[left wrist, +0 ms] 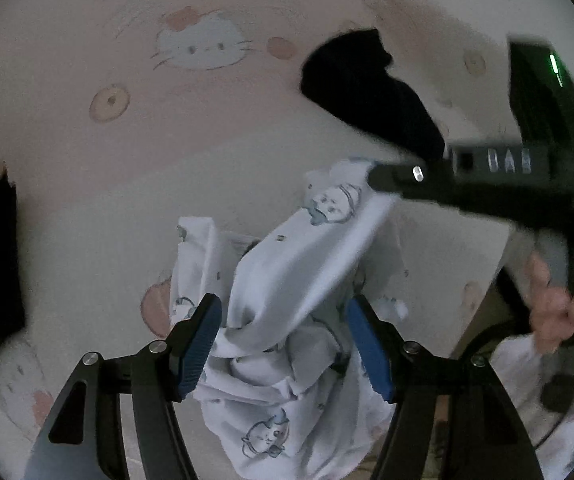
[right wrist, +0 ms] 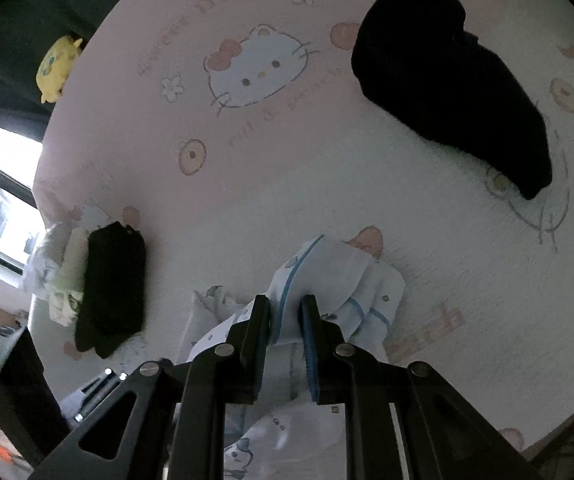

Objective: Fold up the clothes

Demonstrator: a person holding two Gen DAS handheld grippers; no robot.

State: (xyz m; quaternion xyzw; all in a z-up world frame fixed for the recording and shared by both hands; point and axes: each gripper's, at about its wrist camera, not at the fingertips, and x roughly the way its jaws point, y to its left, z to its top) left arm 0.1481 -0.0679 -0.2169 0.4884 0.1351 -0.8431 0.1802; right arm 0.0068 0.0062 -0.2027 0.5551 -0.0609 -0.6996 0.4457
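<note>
We see a white garment (left wrist: 287, 320) w/ little blue cartoon faces, lying crumpled on the bed sheet (left wrist: 107, 184). The sheet is pale pink & white w/ a big cat face and small donut shapes printed on it.

Left gripper (left wrist: 283, 344): its blue pads stand wide apart, one on each side of the bunched white cloth. The pads don't press on it, so it has let go. The cloth sits btwn them, and part hangs down below them in the left view.

Right gripper (right wrist: 285, 320): its pads are squeezed tight on a blue-trimmed edge of the same white garment (right wrist: 327, 276). In the left view we see this tong reaching in from the right side, w/ one corner of the cloth pulled up to its tip (left wrist: 383, 180). A hand (left wrist: 555, 308) shows blurry at the right edge there.

A black garment (right wrist: 455, 84) lies flat on the sheet, well apart from the white one, toward the far side. A folded dark piece (right wrist: 111, 284) sits at the left of the bed in the right view, just beside some pale crumpled cloth (right wrist: 59, 276). A yellow plush toy (right wrist: 57, 68) rests past the bed's far left edge.
</note>
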